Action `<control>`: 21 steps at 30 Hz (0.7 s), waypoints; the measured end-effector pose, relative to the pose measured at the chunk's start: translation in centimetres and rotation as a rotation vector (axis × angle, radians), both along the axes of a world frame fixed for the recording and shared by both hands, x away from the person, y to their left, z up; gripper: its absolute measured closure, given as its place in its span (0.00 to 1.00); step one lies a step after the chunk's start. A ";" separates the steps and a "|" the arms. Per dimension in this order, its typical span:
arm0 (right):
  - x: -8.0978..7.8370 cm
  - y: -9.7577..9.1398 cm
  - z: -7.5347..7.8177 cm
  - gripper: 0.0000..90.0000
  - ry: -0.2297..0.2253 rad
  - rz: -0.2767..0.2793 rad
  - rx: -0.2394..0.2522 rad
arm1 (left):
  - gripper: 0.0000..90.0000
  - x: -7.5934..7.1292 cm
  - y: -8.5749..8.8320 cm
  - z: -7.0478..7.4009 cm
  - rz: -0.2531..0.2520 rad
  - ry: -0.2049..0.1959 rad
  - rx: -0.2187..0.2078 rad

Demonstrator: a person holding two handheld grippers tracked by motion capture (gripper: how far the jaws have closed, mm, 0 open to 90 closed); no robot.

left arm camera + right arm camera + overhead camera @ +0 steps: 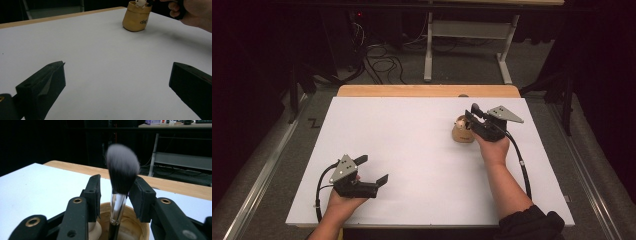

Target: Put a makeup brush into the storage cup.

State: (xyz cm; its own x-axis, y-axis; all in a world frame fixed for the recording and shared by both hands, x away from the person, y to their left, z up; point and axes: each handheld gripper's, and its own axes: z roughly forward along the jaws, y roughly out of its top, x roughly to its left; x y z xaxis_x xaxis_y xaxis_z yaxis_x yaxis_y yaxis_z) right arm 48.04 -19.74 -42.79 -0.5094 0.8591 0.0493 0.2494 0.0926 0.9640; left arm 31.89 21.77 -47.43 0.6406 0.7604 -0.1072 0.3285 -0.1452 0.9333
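High view. Tan holder cup (462,131) stands on the white table top (412,150), toward its far right part. Right gripper (470,119) sits at the cup's mouth, just right of and above it, held by the right hand (493,149). Left gripper (374,170) rests well apart from the cup, near-left of it, jaws spread wide, nothing between them. The right hand is by far the nearer to the cup.

Left gripper view. Cup (136,17) lies far ahead and to the right of the open jaws; a small white object (140,3) shows at its rim, too small to identify.

Right gripper view. Makeup brush (120,187) stands upright in the cup (132,225), long axis vertical, bristle head pointing up, handle end down inside. The jaws flank the brush at the base of its bristles, slightly apart; the pads look clear of it, so judged released rather than clamped. Any withdrawal should probably run straight up along that axis.
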 end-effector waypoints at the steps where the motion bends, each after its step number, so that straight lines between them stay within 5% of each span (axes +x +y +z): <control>1: -0.1 -0.1 0.1 0.69 -0.004 0.000 -0.002 | 0.01 0.0 0.0 0.0 0.000 0.000 0.000; 10: -1.3 -0.6 1.1 0.56 -0.015 0.024 0.009 | 0.01 0.0 -0.1 0.0 -0.004 0.001 0.005; 21: -2.5 -1.4 1.8 0.16 0.002 0.059 0.045 | 0.01 0.0 -0.1 0.0 0.000 0.003 0.003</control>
